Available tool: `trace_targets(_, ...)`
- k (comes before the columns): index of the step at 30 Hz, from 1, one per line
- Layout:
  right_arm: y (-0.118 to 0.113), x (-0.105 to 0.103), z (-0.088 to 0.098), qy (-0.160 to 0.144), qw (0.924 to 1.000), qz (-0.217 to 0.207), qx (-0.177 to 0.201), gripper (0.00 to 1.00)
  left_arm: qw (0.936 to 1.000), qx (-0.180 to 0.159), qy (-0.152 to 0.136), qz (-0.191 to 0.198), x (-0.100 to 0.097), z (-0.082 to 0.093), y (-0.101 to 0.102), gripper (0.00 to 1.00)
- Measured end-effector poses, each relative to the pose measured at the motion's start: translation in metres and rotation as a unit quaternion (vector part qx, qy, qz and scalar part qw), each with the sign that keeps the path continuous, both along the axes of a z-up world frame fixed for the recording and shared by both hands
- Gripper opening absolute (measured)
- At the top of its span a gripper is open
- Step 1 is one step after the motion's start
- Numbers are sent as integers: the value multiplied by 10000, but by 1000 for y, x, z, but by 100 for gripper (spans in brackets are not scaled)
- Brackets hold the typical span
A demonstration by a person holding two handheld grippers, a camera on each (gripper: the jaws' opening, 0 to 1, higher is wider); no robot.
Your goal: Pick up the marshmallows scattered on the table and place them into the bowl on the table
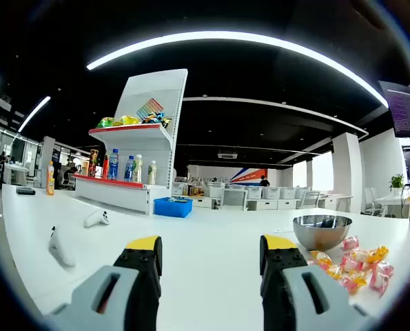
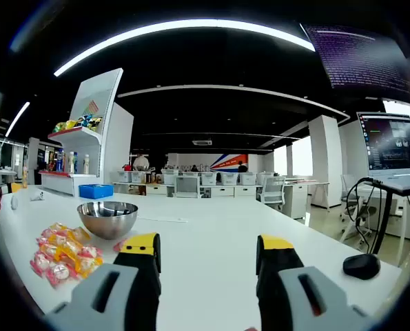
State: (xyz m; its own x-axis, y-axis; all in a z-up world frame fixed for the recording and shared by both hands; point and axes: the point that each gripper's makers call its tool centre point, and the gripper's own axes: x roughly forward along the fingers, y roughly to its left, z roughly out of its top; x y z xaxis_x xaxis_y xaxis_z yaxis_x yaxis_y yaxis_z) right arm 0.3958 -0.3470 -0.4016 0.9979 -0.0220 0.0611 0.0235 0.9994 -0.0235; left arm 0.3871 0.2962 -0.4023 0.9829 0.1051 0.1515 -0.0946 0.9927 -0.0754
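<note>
A pile of wrapped marshmallows [image 1: 353, 267] in pink, yellow and orange wrappers lies on the white table, right of my left gripper [image 1: 211, 258]. Behind the pile stands a shiny steel bowl [image 1: 321, 230]. The left gripper is open with nothing between its black, yellow-tipped fingers. In the right gripper view the same marshmallows [image 2: 61, 253] lie to the left of my right gripper [image 2: 206, 258], with the bowl [image 2: 107, 218] just behind them. The right gripper is also open and holds nothing.
A white display shelf [image 1: 139, 152] with bottles and snacks stands at the back left, a blue box [image 1: 173, 207] beside it. White controllers [image 1: 96, 218] lie on the left of the table [image 1: 211, 227]. A black mouse [image 2: 362, 265] and monitors [image 2: 392, 143] are on the right.
</note>
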Motion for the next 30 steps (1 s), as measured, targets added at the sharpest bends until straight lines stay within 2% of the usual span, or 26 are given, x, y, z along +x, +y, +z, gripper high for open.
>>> trace_targets(14,-6,-2,2,14,9999,-48,-88,54,9997,36,25,-255,3,2,-13,58)
trace_targets(30,-6,4,5,-64,10000,-45,-40,53,9996,110,72,-234,0,4,-13,58)
